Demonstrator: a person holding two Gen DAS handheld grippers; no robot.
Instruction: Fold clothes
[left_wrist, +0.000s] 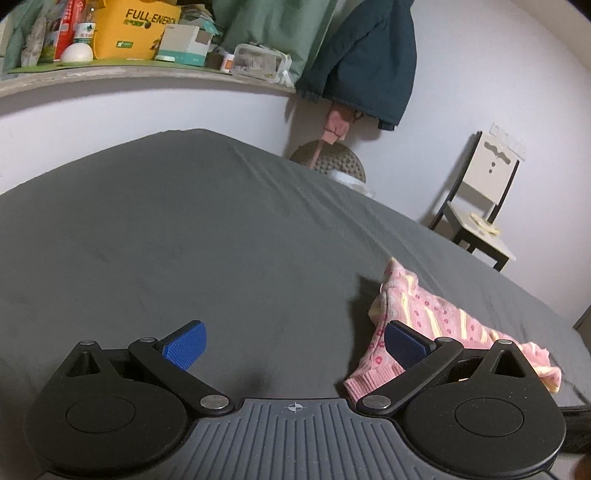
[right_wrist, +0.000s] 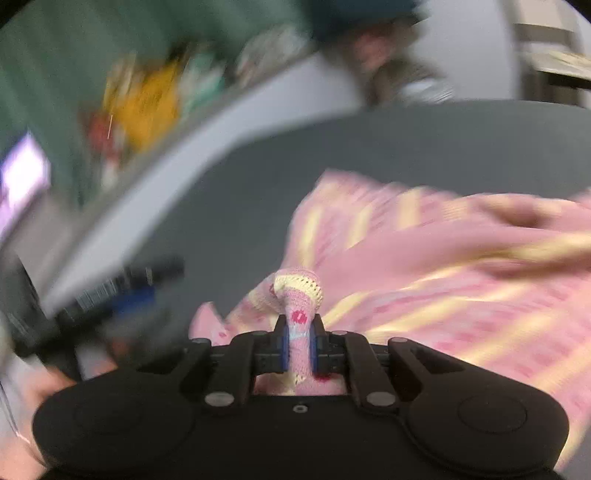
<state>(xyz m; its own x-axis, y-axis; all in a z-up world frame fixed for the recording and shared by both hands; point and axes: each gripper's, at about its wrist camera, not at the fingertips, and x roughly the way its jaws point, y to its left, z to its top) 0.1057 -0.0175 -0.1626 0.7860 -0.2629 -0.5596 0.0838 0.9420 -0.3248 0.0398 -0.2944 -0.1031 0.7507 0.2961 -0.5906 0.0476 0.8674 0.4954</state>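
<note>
Chair (left_wrist: 480, 206) stands beyond bed (left_wrist: 184, 221) and sweater (left_wrist: 436, 317).

Grey-sheeted bed (left_wrist: 184, 229) — pink knit garment (left_wrist: 443, 317) lying on it.

Motion blur smears the shelf clutter (right_wrist: 147, 107) and most of the pink garment (right_wrist: 443, 258).

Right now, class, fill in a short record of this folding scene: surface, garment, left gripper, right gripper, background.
surface: dark grey bed sheet
garment: pink knitted garment with yellow stripes, crumpled, not folded
left gripper: open, nothing between its pads, garment beside its right finger
right gripper: shut on a bunched edge of the garment
background: cluttered shelf, dark jacket hanging, chair by the wall
</note>
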